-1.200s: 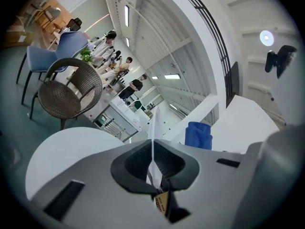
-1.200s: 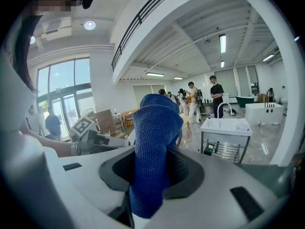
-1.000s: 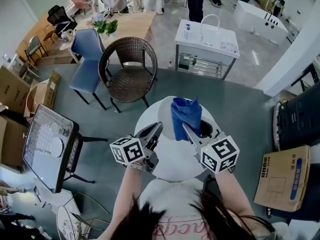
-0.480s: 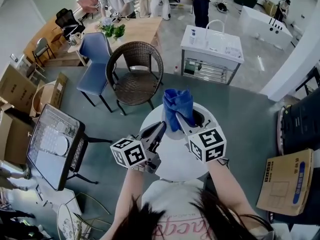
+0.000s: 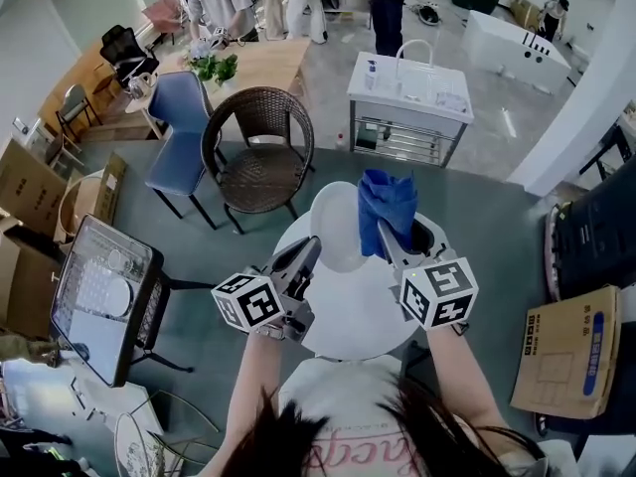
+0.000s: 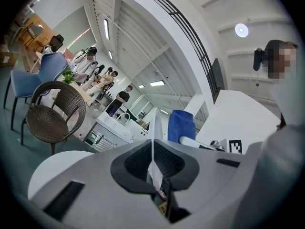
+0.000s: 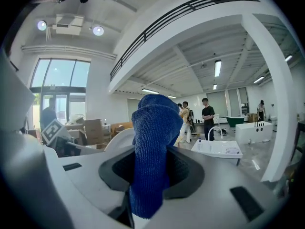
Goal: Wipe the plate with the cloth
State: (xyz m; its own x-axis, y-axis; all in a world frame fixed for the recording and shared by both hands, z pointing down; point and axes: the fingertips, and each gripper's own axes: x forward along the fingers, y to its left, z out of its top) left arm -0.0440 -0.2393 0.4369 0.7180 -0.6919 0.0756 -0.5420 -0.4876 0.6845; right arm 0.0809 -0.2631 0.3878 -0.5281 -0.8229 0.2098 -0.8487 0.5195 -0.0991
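Head view: left gripper (image 5: 308, 246) fingers (image 5: 296, 263) clenched on plate (image 5: 338, 225); right gripper (image 5: 383, 235) grasping blue cloth (image 5: 389, 202).

The cloth (image 7: 151, 142) was a blue knit fabric, finely ribbed, matt and slightly fuzzy. The plate (image 5: 336, 225) looked white, smooth and faintly glossy, like glazed ceramic. The left gripper (image 6: 153, 163) and the right gripper (image 7: 150, 175) had smooth, matt grey plastic shells with black, rubbery-looking jaw linings. The round table (image 5: 348, 316) had a plain matt white top. The wicker chair (image 5: 260, 147) was rough brown weave, and the cardboard box (image 5: 561, 351) was dull brown.
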